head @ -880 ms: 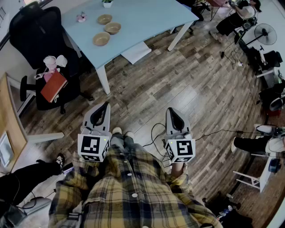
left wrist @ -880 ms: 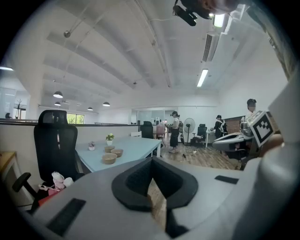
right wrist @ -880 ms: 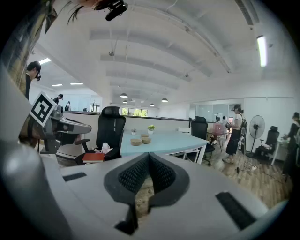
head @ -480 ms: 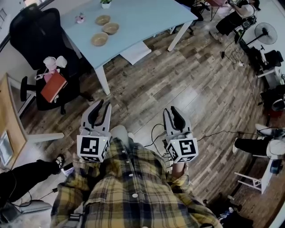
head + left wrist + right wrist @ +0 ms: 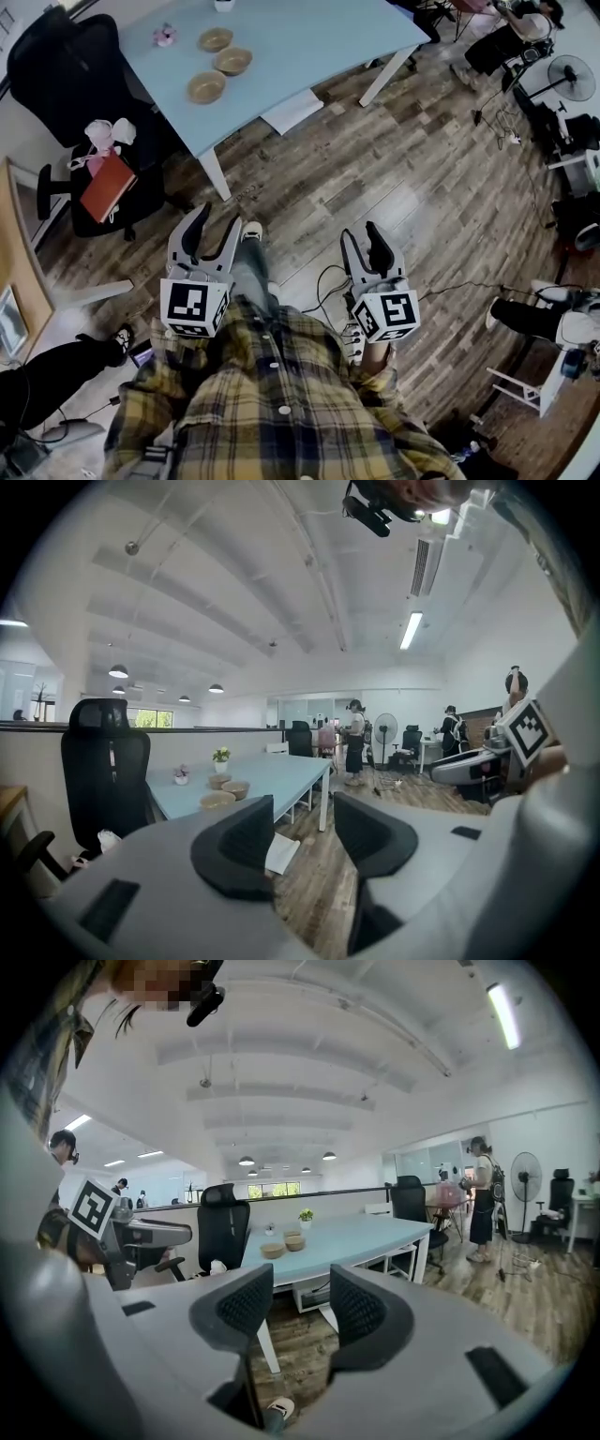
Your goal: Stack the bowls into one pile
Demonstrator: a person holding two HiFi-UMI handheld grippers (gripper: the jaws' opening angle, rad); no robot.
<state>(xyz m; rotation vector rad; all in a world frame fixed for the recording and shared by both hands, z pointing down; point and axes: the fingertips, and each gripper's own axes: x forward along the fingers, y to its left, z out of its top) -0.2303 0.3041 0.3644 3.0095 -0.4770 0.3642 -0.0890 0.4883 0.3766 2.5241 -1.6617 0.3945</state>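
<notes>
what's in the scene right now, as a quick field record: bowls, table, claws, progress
bowls: three bowls side by side on the table, none nested
table: light blue table, ahead of the person
left: left claw open, nothing between its jaws
right: right claw open, nothing between its jaws
position: both claws over the wooden floor, short of the table
progress: stacking not yet begun
</notes>
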